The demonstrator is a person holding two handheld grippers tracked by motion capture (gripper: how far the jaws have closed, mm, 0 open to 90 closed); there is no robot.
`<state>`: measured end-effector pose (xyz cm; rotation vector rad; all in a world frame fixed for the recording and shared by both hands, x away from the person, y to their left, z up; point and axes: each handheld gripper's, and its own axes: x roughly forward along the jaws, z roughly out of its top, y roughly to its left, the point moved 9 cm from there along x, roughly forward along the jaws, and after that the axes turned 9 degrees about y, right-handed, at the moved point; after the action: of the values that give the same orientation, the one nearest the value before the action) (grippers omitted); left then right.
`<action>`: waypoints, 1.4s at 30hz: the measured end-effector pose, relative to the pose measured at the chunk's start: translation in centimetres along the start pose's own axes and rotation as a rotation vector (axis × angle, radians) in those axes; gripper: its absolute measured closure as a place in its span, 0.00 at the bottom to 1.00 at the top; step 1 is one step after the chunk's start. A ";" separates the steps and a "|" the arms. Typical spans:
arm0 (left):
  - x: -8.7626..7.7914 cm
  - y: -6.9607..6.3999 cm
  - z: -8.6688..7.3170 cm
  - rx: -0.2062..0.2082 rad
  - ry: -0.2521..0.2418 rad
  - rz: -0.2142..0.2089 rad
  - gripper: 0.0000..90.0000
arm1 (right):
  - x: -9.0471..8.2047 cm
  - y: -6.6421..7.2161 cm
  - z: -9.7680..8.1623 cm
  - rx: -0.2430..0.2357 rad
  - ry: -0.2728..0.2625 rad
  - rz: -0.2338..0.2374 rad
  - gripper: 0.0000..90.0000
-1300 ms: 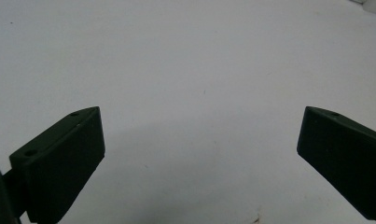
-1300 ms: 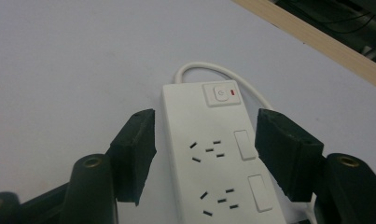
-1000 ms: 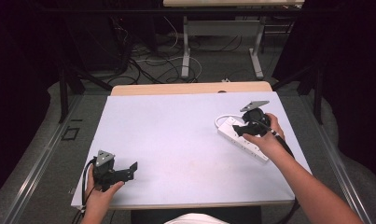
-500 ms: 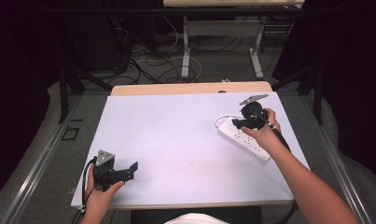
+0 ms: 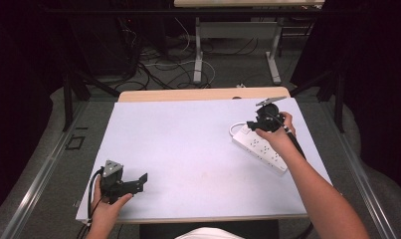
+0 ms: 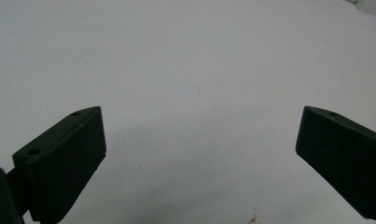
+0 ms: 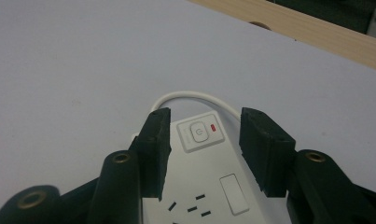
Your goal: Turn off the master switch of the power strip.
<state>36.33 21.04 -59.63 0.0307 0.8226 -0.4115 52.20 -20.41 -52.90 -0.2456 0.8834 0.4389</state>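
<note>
A white power strip (image 5: 260,149) lies slantwise on the right side of the table, its white cable (image 5: 234,128) looping out of the far end. My right gripper (image 5: 252,124) hovers over that far end. In the right gripper view its jaws (image 7: 205,116) stand on either side of the strip (image 7: 209,186), flanking the switch button (image 7: 198,132) and a lit red light (image 7: 214,126). They have just been closing, and I see no pad pressing on the strip. My left gripper (image 5: 141,181) rests open at the front left, over bare table (image 6: 199,140).
The pale table top (image 5: 188,139) ends in a wooden strip (image 5: 188,94) at the far edge. Beyond it, loose cables (image 5: 163,64) lie on the floor by another desk's legs (image 5: 198,50). Dark curtains close off both sides.
My right gripper has slid a little along the power strip toward its far, switch end, and its jaws stand narrower. The left gripper has kept still.
</note>
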 end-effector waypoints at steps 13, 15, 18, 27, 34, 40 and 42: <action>0.0 0.0 0.0 0.006 0.000 0.002 0.02 | 1.7 -0.3 0.1 0.039 0.028 -0.038 0.74; 0.0 0.0 0.0 0.007 0.000 0.003 0.02 | 1.9 -0.4 0.1 0.051 0.041 -0.039 0.76; 0.1 0.0 0.0 0.007 0.001 0.002 0.02 | 2.4 -0.5 0.0 0.056 0.053 -0.048 0.79; 0.1 0.1 0.0 0.000 0.001 0.000 0.02 | 3.7 -0.5 -0.2 0.059 0.082 -0.055 0.89; 0.1 0.1 0.0 0.009 0.006 0.002 0.02 | 4.6 -0.2 -0.3 0.049 0.101 -0.033 0.97; 0.1 0.1 0.0 0.007 0.004 0.002 0.02 | 5.3 -0.1 -0.5 0.070 0.120 -0.017 1.00; 0.1 0.1 0.0 0.006 0.004 0.002 0.02 | 5.5 -0.1 -0.6 0.070 0.126 -0.013 1.00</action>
<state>36.45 21.10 -59.77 0.0380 0.8254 -0.4123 54.89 -19.25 -57.61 -0.2162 1.0182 0.3823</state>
